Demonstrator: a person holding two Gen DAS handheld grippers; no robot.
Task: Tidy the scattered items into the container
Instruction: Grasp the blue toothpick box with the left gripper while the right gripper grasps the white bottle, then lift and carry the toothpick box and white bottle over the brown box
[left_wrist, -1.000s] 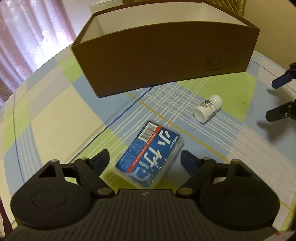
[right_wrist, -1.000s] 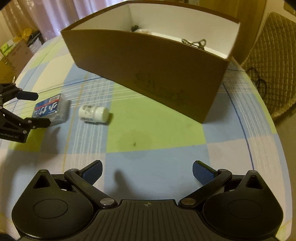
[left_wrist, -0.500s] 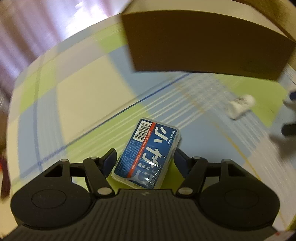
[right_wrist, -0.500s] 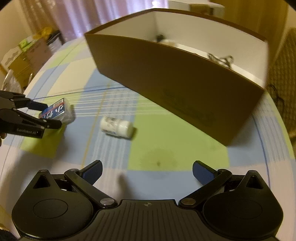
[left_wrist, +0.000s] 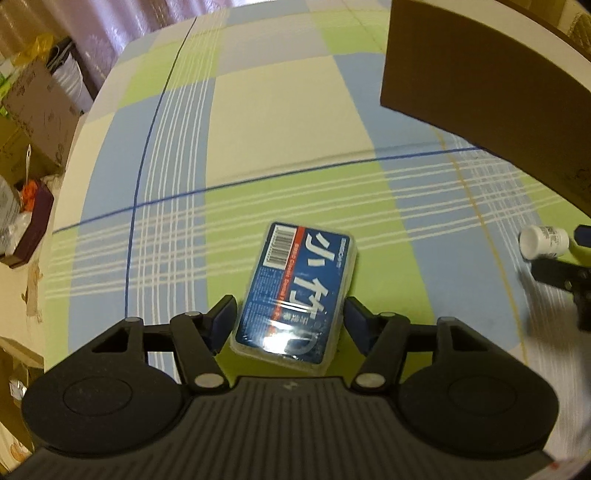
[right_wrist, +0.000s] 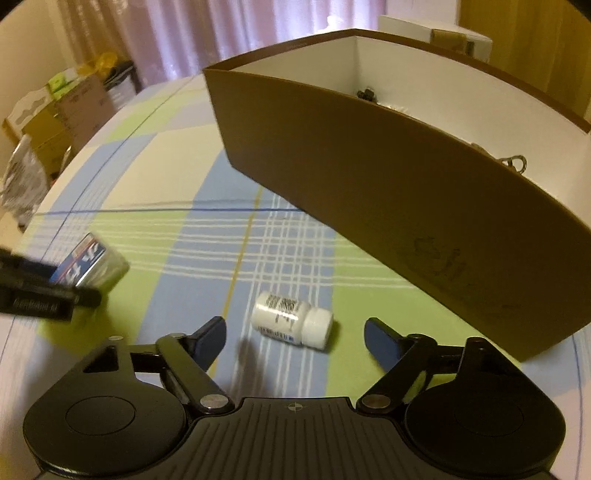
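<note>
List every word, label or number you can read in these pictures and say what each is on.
"小竹", large white characters: blue packet between the left gripper fingers.
Barcode and small print on that packet: too small to read.
White bottle label, with barcode: blurred.
Brown box stamp: too faint.
White lettering on the left gripper's arm, right wrist view: blurred.

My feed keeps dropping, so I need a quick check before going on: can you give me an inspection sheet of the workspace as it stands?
Surface: table with checked cloth, flat.
Job's things: blue packet lying flat between the left tongs' fingers; white bottle on its side; brown box open, a few small items inside.
Clutter: nothing seen on the cloth besides these.
Grippers: left tongs close around the packet, contact unclear; right tongs open, straddling the bottle, not touching.
Cables: nothing seen.
Surroundings: cardboard boxes and curtains beyond the table edge.
</note>
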